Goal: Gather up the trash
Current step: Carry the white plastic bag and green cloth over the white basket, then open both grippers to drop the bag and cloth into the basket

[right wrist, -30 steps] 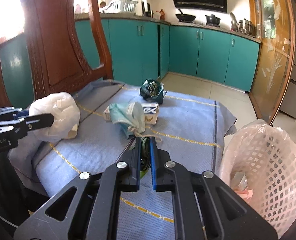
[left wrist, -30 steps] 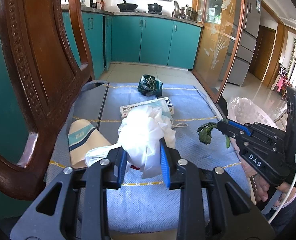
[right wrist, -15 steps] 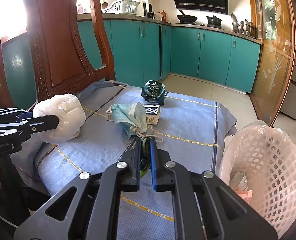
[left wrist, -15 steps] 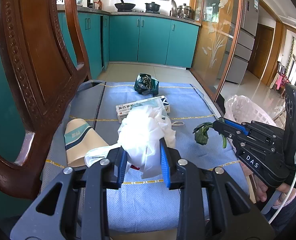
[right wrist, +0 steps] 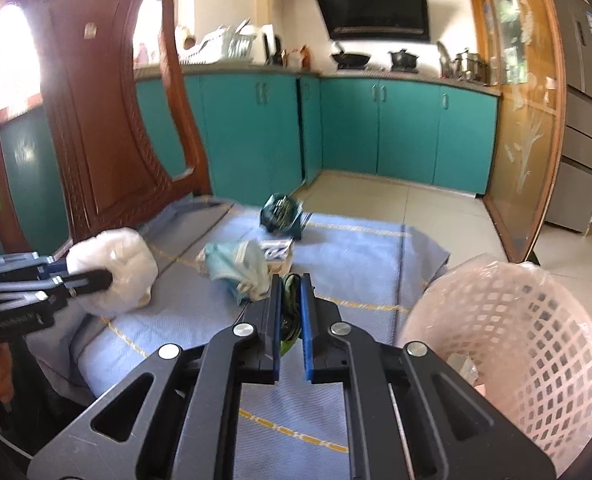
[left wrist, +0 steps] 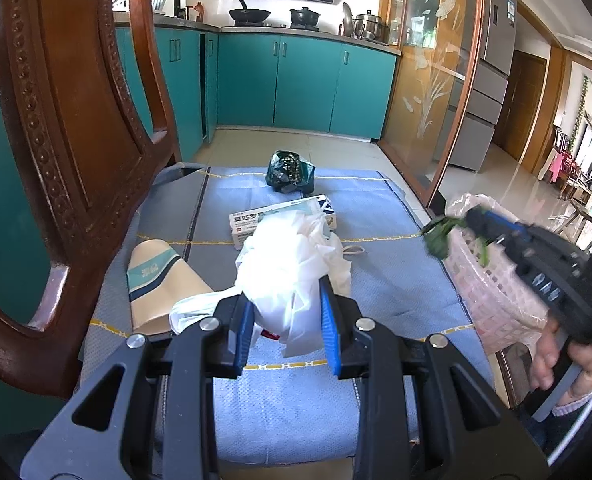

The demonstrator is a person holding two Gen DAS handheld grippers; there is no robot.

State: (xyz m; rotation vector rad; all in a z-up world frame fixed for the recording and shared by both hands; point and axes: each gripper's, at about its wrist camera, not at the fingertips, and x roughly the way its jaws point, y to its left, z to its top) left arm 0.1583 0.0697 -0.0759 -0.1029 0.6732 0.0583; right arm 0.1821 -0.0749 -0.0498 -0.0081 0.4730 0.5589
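My left gripper (left wrist: 287, 306) is shut on a crumpled white plastic bag (left wrist: 292, 256), held just above the blue cloth (left wrist: 375, 272). The same bag (right wrist: 124, 272) appears at the left of the right wrist view, with the left gripper (right wrist: 96, 278) on it. My right gripper (right wrist: 291, 286) is shut on a limp green leaf (right wrist: 290, 308). From the left wrist view that leaf (left wrist: 439, 236) hangs from the right gripper (left wrist: 469, 216) at the near rim of the pink trash basket (left wrist: 495, 292), which stands beside the cloth's right edge (right wrist: 535, 340).
On the cloth lie a dark green crumpled bag (left wrist: 290, 172), a medicine box (left wrist: 256, 222), a blue face mask (right wrist: 236, 264) and a flattened paper cup (left wrist: 156, 276). A carved wooden chair back (left wrist: 68, 120) rises at the left. Teal cabinets stand behind.
The right gripper has carried the green leaf up and to the right, from over the cloth to the basket's rim. The left gripper and its white bag have stayed put.
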